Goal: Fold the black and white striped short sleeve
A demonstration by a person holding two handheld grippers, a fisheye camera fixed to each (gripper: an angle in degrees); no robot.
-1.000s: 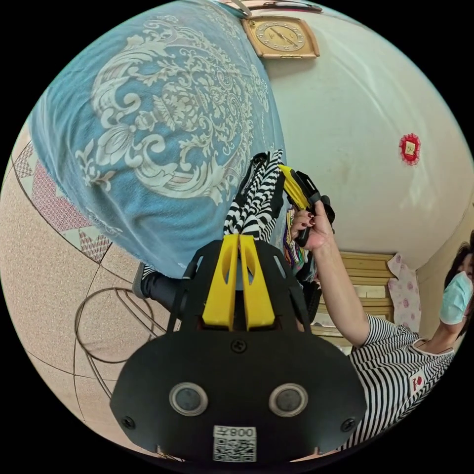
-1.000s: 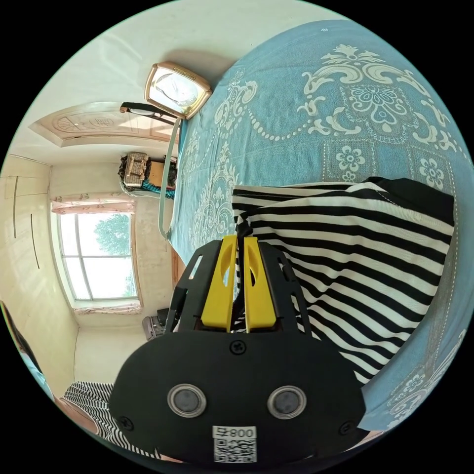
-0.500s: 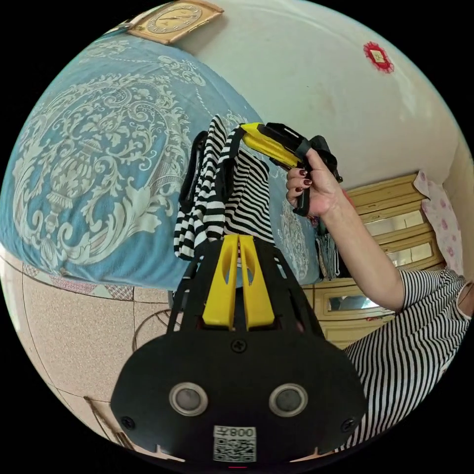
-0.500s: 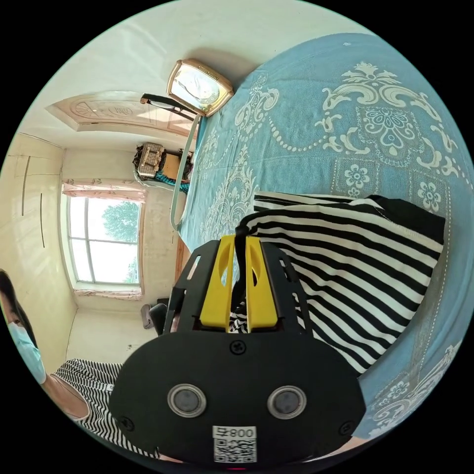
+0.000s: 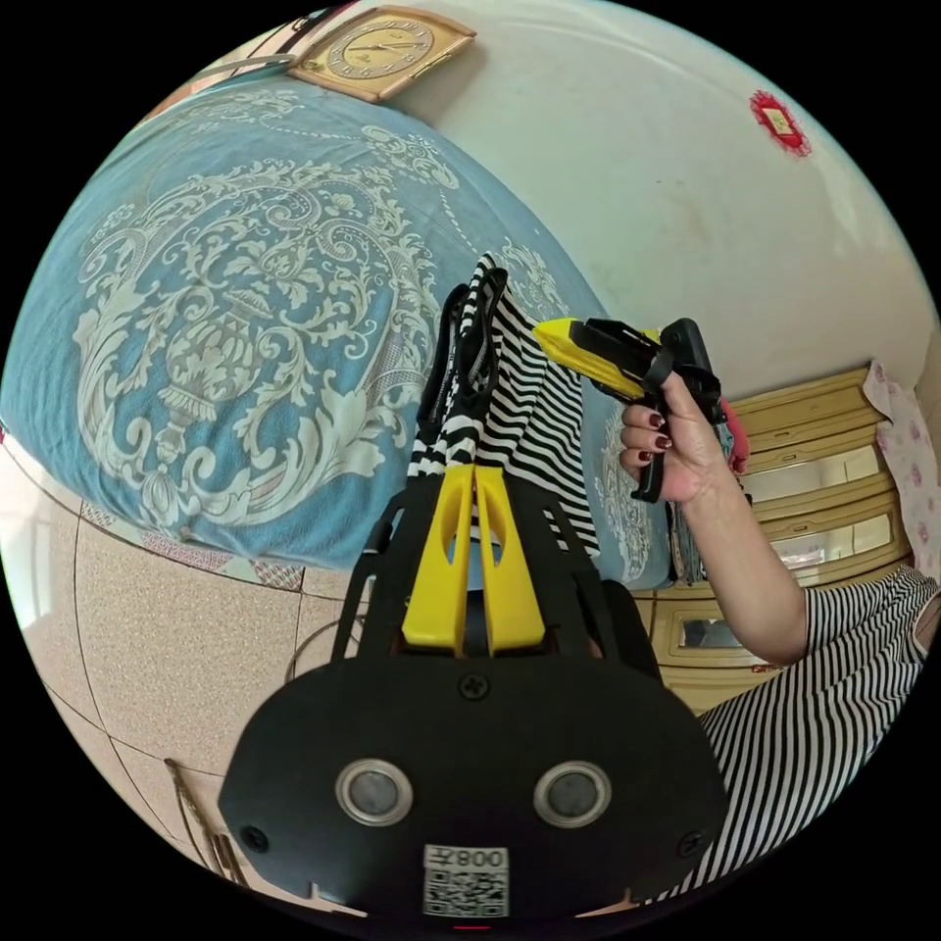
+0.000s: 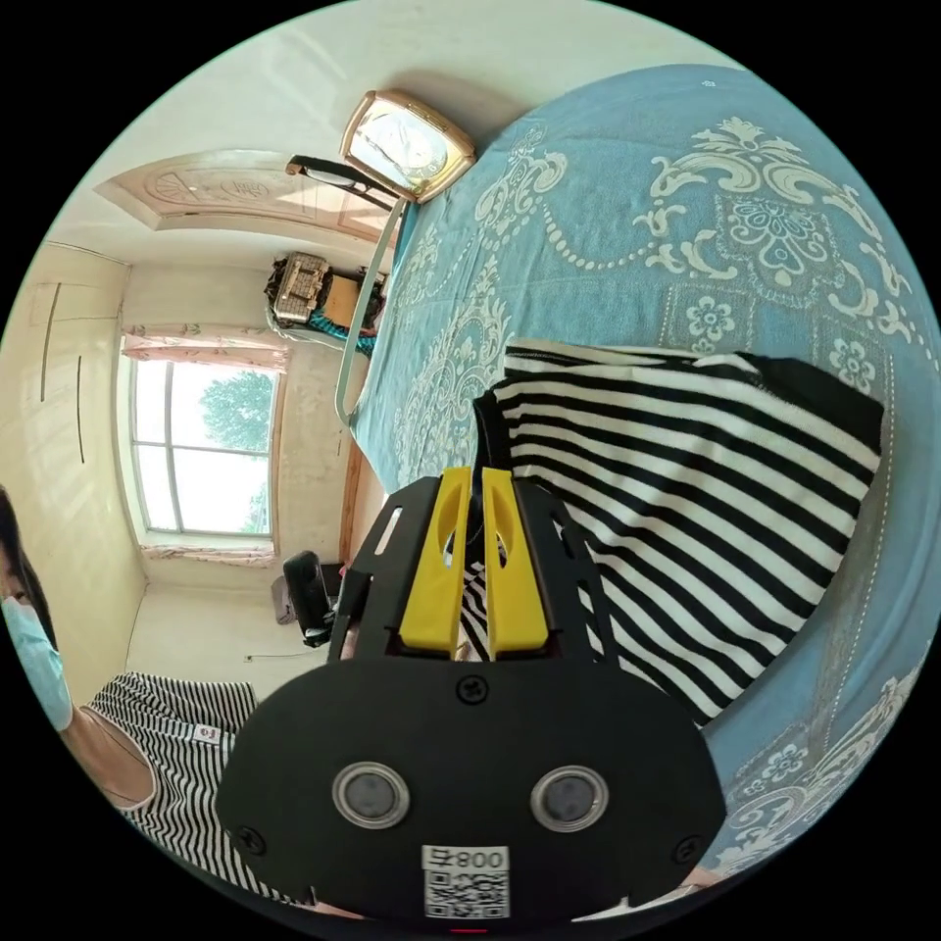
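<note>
Above the blue bed (image 6: 627, 225), both grippers' fingers pinch the striped shirt (image 6: 686, 510) (seemingly doubled already); left gripper (image 5: 475, 475), right gripper (image 6: 469, 478); laying flat and final folds remain.

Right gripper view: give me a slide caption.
Right gripper pinching the striped shirt above the blue patterned bedspread.

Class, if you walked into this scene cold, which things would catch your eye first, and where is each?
First the striped shirt, spread against the blue patterned bedspread in the right gripper view. Next the yellow right claw, in a hand, meeting the shirt's edge in the left gripper view. A gold-framed clock stands at the bedspread's far end.
</note>
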